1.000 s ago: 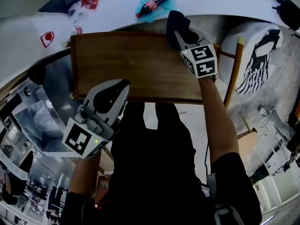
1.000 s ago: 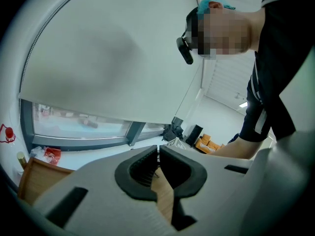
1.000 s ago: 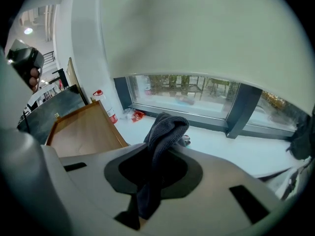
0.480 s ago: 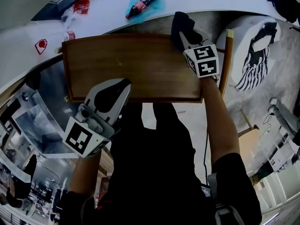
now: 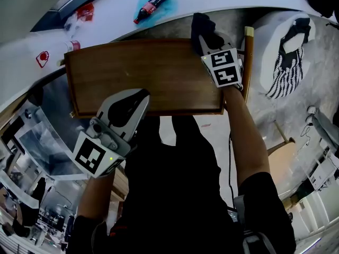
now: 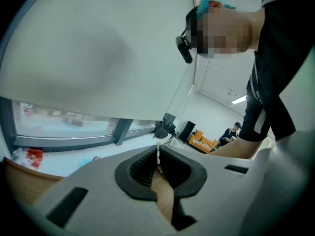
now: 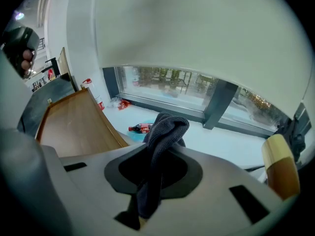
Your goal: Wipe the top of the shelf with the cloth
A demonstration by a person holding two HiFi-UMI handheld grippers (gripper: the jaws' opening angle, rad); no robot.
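Wooden shelf top fills the middle. My right gripper is at its far right corner, jaws clamped on the dark cloth. My left gripper hovers over the near edge, jaws together, empty.

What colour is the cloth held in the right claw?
Dark grey-blue cloth; the right gripper view shows it best.

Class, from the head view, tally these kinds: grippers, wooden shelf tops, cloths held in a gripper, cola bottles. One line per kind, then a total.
grippers: 2, the left gripper and the right gripper
wooden shelf top: 1
cloth held in a gripper: 1
cola bottle: 1
total: 5
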